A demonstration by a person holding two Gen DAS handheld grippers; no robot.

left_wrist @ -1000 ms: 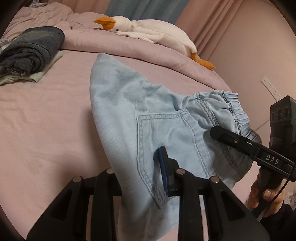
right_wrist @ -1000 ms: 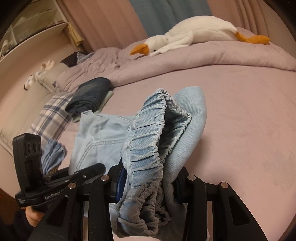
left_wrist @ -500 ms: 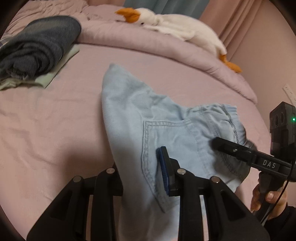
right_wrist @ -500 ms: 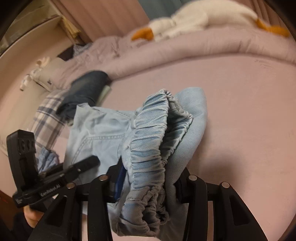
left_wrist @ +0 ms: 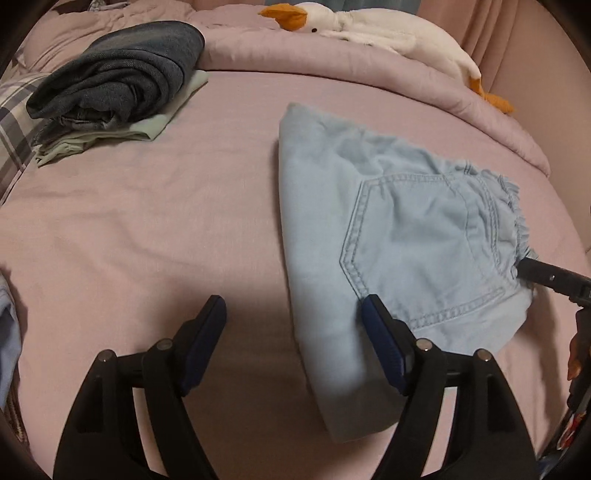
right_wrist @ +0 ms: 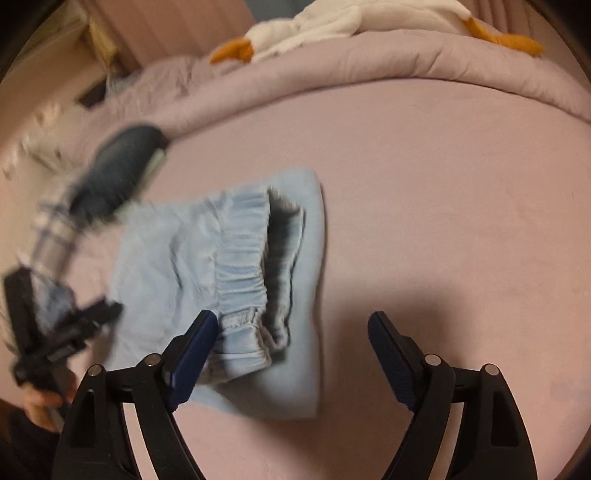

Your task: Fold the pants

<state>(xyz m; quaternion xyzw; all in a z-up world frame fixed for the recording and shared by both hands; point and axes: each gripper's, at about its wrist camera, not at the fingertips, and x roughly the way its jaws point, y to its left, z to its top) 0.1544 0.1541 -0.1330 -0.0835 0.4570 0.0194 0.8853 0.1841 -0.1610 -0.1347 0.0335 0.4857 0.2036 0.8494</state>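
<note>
The light blue denim pants (left_wrist: 369, 221) lie folded flat on the pink bed sheet (left_wrist: 147, 229), back pocket up, elastic waistband at the right. My left gripper (left_wrist: 293, 332) is open and empty, its right finger over the pants' near edge. In the right wrist view the pants (right_wrist: 229, 266) lie folded with the waistband facing me. My right gripper (right_wrist: 291, 347) is open and empty, just above the waistband end. The right gripper's finger also shows at the waistband in the left wrist view (left_wrist: 546, 277).
A stack of folded dark clothes (left_wrist: 118, 70) on a pale green garment lies at the back left. A white plush goose (left_wrist: 373, 26) rests on the rolled pink duvet (left_wrist: 369, 85) along the back. A plaid pillow (left_wrist: 14, 125) is at the far left.
Both grippers have opened and let go of the pants. The pants now lie flat on the bed, and both grippers have pulled back a little.
</note>
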